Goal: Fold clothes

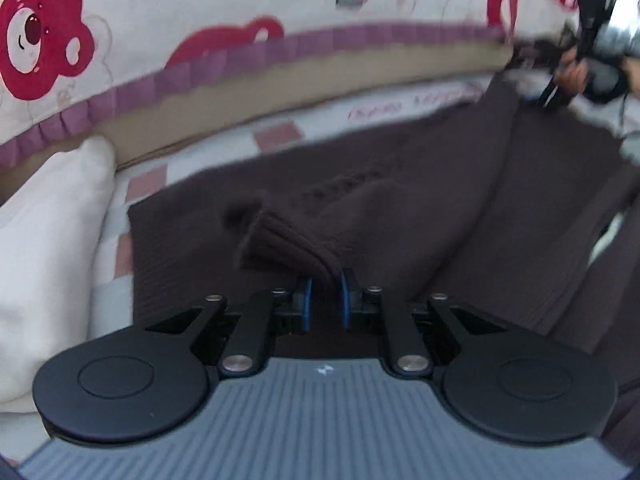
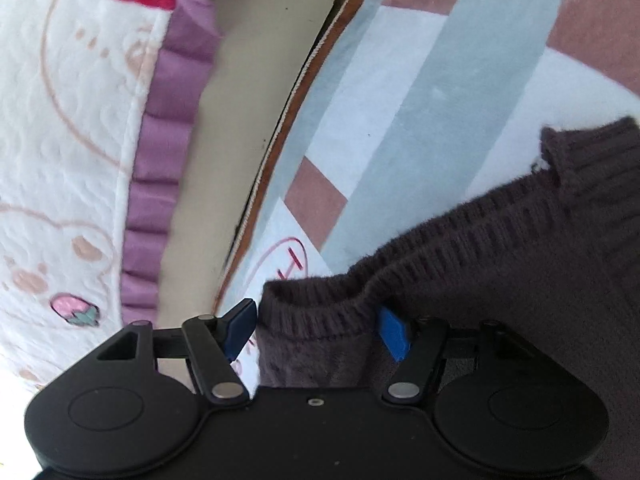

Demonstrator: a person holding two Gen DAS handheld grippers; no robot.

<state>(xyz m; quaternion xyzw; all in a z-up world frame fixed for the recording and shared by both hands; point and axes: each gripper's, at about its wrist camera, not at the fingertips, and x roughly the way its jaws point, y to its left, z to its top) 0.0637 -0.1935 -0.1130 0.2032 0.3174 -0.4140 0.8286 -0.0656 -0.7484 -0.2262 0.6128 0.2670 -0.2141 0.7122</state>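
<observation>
Dark brown knit: sweater [image 1: 460, 200], spread on checked sheet [image 2: 400, 92].
Left gripper [image 1: 326, 300]: narrow, pinching ribbed cuff [image 1: 288, 248].
Right gripper [image 2: 316, 328]: wide, straddling sweater edge.
Writing: pink lettering on sheet, illegible.

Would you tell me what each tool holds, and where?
The left tool pinches the sweater's ribbed cuff. The right tool is open around another ribbed edge.

1. The left gripper [image 1: 326, 298] pinches a ribbed cuff [image 1: 286, 246] of the dark brown sweater [image 1: 460, 208] between its blue pads [image 1: 306, 300].
2. The sweater lies spread on a checked sheet [image 1: 276, 136].
3. A white pillow [image 1: 48, 232] sits at near left.
4. A bear-print blanket [image 1: 180, 8] lies beyond.
5. Far right, blurred, a hand [image 1: 574, 74] holds the right gripper [image 1: 600, 32].
</observation>
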